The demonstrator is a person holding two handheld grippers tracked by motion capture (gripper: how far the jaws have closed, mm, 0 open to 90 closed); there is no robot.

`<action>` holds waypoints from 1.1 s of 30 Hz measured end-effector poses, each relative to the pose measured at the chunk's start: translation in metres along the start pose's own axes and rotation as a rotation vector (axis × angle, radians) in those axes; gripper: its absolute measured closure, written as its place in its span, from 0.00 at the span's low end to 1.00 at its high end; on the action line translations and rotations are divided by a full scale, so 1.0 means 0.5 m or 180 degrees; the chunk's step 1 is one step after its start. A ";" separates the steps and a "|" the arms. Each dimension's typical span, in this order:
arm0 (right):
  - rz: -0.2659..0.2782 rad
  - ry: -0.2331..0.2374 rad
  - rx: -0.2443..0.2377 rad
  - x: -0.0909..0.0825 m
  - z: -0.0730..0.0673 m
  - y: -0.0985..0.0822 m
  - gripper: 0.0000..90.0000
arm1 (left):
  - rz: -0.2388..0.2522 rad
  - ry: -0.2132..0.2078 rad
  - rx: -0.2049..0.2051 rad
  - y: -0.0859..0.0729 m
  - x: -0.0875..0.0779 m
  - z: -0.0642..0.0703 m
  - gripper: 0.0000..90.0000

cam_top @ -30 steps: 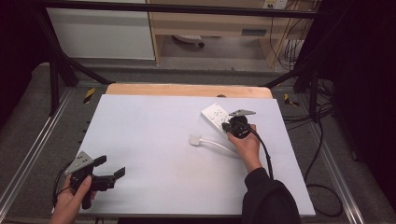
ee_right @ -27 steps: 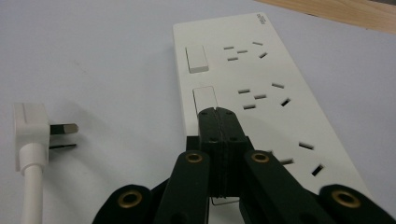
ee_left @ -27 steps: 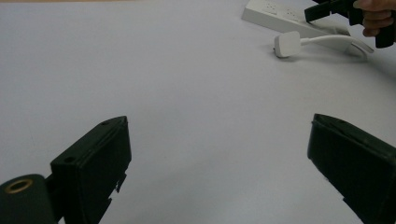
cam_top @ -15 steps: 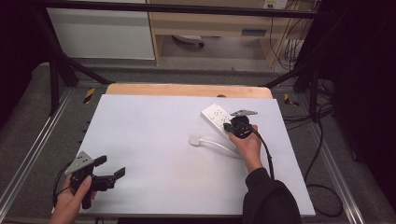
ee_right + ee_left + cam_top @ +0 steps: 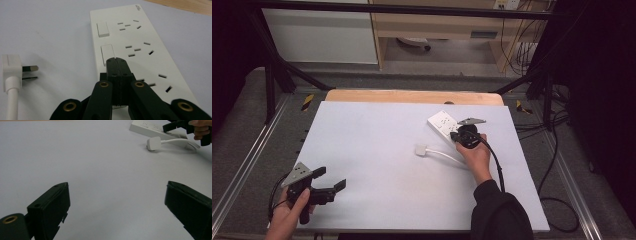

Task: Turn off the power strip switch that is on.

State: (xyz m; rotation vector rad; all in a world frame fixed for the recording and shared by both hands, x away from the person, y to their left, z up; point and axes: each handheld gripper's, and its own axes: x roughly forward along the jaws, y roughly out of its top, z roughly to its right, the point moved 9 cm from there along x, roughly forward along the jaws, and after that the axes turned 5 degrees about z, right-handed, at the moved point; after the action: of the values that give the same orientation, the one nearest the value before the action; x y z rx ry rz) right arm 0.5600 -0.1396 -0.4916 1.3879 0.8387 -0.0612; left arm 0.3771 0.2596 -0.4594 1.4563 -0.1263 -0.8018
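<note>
The right gripper (image 5: pixel 117 63), a black two-jaw tool held in the person's right hand (image 5: pixel 476 156), has its jaws pressed flat together with nothing between them. In the right gripper view the closed tips sit over the white rectangular plastic power strip (image 5: pixel 140 45), at the lower edge of the second of its rocker switches (image 5: pixel 107 53); whether they actually touch the switch cannot be told. The strip shows rows of dark socket slots and another rocker switch farther along. In the high view this gripper (image 5: pixel 456 135) is at the near end of the strip (image 5: pixel 442 121), with its grey three-cornered plate on top and its black cable trailing back along the dark sleeve.

Just beside the strip, toward the table's middle, lies a white plastic plug (image 5: pixel 11 66) with two flat metal prongs, resting on its side, its thick white cord (image 5: pixel 447 155) running back under the right hand.

The left gripper (image 5: pixel 332 179), also black, is held in the left hand (image 5: pixel 287 215) at the near left corner, well apart from the strip. Its jaws are spread wide, empty, above bare surface in the left gripper view (image 5: pixel 117 205).

Everything rests on a pale grey-white sheet (image 5: pixel 372 150) covering the table, whose wooden edge (image 5: pixel 412 96) shows at the far side.
</note>
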 end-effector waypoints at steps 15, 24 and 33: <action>-0.0004 0.0001 -0.0068 0.000 -0.005 0.000 1.00 | 0.0012 0.0015 0.0006 0.000 -0.002 -0.003 0.07; 0.0045 -0.0001 -0.0070 -0.009 -0.005 0.012 1.00 | 0.0006 0.0027 -0.0012 -0.001 -0.001 -0.005 0.07; 0.0077 -0.0008 -0.0065 -0.015 0.000 0.021 1.00 | -0.0002 0.0055 -0.0024 -0.001 0.003 -0.008 0.07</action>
State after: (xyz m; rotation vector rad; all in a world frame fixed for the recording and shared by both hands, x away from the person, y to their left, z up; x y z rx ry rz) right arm 0.5599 -0.1404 -0.4787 1.3783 0.8181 -0.0356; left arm 0.3801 0.2620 -0.4608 1.4559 -0.1097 -0.7893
